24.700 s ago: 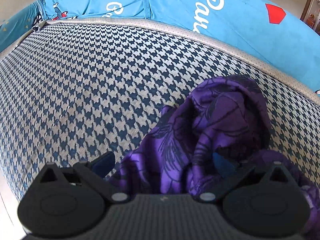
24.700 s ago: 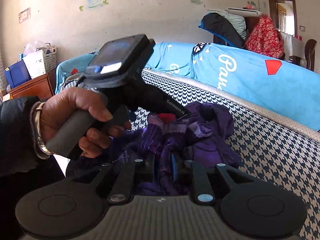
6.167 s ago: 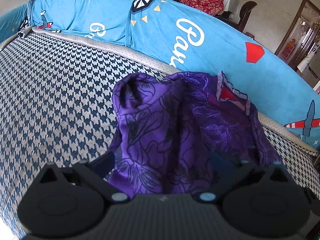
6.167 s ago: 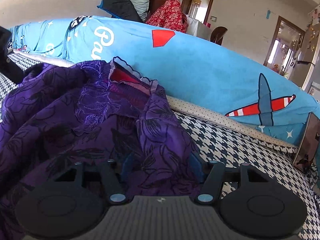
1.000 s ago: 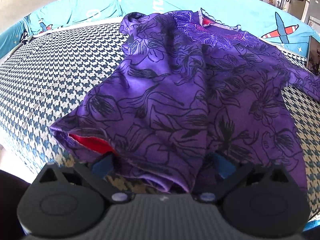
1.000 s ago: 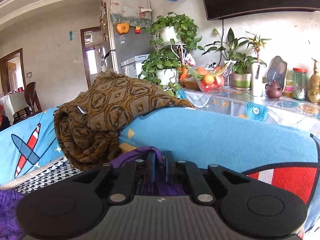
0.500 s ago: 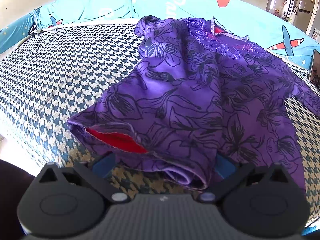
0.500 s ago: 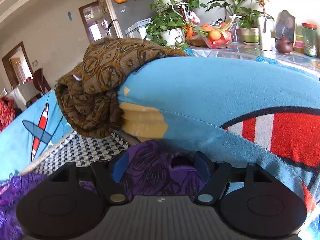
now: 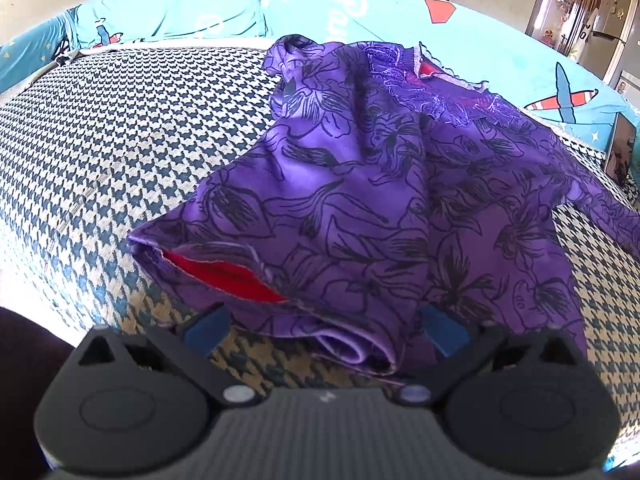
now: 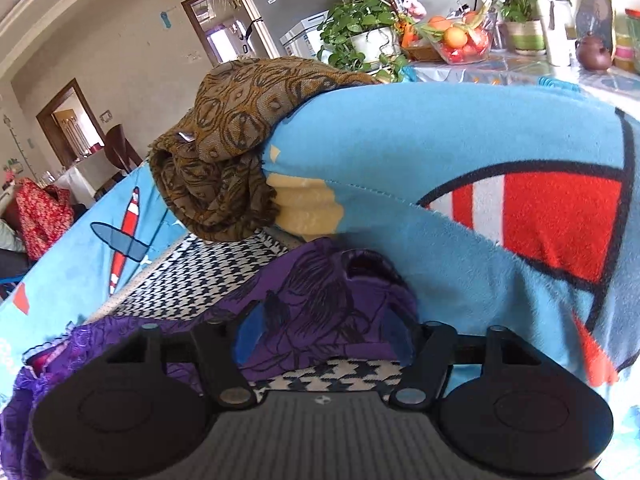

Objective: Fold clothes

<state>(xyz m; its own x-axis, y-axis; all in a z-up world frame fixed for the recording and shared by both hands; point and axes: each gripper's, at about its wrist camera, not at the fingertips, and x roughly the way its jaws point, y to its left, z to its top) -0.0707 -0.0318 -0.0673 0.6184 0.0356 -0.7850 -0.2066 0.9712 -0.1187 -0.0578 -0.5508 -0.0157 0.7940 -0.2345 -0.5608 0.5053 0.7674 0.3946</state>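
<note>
Purple dress: spread on the houndstooth sofa seat, hem nearest.
Left hand-held gripper: jaws wide, hem fold between, unpinched.
Right hand-held gripper: jaws closing, sleeve end between, pads apart.

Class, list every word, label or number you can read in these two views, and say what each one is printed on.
"Pa": white script on the blue sofa cover; the purple floral garment hides the rest of the word.
More white script to the left on the same cover: too faint to read.
Small mark on each tool body: a logo, too small to read.
Right wrist view: no readable text; the fridge stickers are too small.
</note>
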